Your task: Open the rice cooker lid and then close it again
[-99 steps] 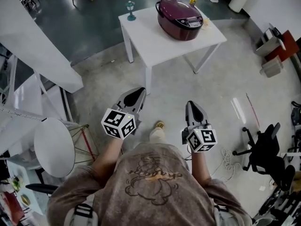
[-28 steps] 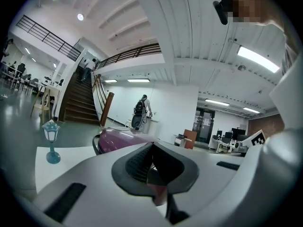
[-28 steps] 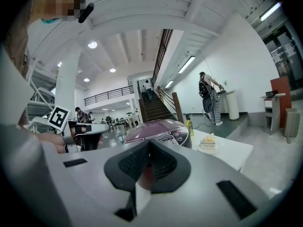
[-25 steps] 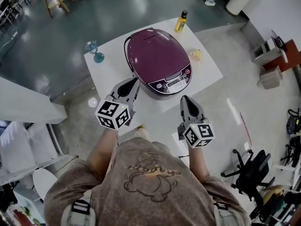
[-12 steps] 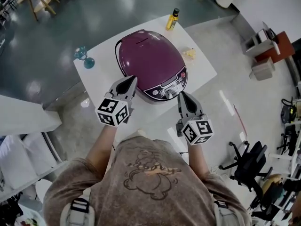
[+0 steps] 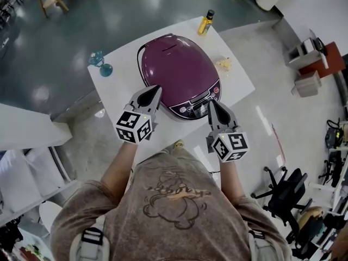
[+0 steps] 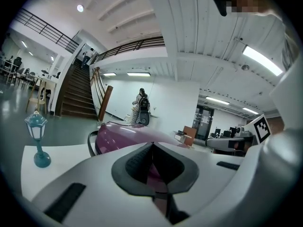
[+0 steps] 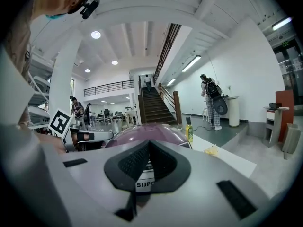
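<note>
**Head view.** Rice cooker (image 6: 176,72) sits mid-bench (image 6: 122,94), lid down, control panel toward the person. Left gripper (image 6: 156,89) is over the cooker's near-left edge. Right gripper (image 6: 211,103) is at its near-right, just beside the panel. I cannot tell whether either one touches the shell. A yellow bottle (image 6: 205,22) stands at the far corner and a teal ornament (image 6: 101,63) at the left side, both well apart from the work.

**Left gripper view.** Fingers (image 7: 138,162) are pressed together tip to tip with nothing between them. The purple lid rises just beyond the tips.

**Right gripper view.** Fingers (image 8: 134,162) are likewise closed and empty. The cooker's front fills the space close ahead, and its panel print shows through the gap behind the tips.

**Step in hand.** My reading is that this is the approach, with the opening not yet begun.

**Next move.**
- It probably calls for finding the lid release at the front; I cannot pick it out here.
- A closed tip should be enough to press it.
- The right gripper looks better placed for that.
- The left gripper could steady the body so the cooker doesn't slide on the smooth bench.
</note>
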The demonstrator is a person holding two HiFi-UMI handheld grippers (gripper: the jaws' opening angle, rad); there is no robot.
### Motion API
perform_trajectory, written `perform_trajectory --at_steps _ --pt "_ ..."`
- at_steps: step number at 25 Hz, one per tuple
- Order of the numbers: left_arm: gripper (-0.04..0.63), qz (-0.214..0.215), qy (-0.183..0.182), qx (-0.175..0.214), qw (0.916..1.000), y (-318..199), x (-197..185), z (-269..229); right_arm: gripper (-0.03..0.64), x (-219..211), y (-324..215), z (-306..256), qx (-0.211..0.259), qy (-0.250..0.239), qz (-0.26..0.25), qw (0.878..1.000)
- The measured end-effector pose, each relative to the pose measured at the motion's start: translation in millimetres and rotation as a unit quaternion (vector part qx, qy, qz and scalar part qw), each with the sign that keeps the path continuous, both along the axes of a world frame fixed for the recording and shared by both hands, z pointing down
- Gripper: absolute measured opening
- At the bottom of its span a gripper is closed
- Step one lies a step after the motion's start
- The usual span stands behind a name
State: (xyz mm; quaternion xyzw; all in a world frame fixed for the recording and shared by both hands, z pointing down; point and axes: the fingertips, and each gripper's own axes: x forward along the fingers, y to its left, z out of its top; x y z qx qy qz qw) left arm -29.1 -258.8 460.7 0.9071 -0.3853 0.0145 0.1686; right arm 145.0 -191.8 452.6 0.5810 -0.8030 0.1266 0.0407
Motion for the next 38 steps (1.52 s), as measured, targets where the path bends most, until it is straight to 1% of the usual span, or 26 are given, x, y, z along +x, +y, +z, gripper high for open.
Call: perform_trajectory --at_steps 7,13,20,30,38 --pt "0.021 -0.017 -0.006 0.004 0.9998 -6 0 -2 0.002 -6 -20 6 -0.008 0.022 -0.035 0.999" --pt "0.021 -0.032 -0.011 0.001 0.9994 -8 -2 0 0.002 -7 -32 12 -0.023 0.054 -0.048 0.997" --pt "0.021 -0.039 -0.013 0.0 0.9991 -8 -2 3 0.003 -11 -39 16 -0.031 0.073 -0.07 0.994" --pt "0.021 -0.042 -0.014 -0.006 0.999 -8 -3 4 0.003 -18 -43 24 -0.053 0.081 -0.104 0.99" --pt "0.021 -0.047 -0.011 -0.009 0.9988 -9 -3 3 0.003 -19 -42 25 -0.06 0.086 -0.114 0.988"
